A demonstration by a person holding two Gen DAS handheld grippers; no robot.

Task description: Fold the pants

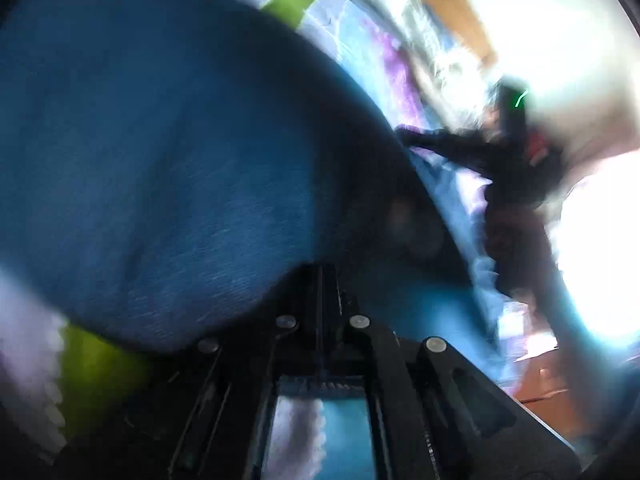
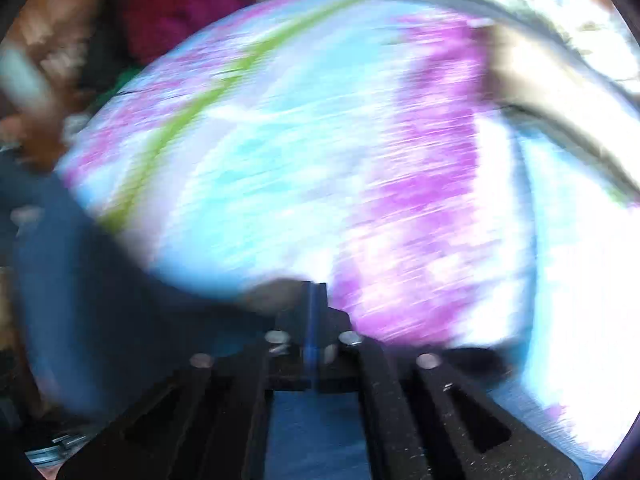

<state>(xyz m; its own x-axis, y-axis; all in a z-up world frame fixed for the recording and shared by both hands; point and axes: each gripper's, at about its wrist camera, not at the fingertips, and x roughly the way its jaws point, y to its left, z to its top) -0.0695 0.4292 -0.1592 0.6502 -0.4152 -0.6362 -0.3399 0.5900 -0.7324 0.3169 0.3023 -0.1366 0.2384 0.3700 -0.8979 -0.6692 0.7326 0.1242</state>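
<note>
Left wrist view: left claw is clamped on dark blue denim pants, which billow over a floral blue, purple and green bedsheet. Right wrist view, blurred: right claw pinches blue fabric at near left.

Blue pants lie on a floral-sheeted bed.
</note>
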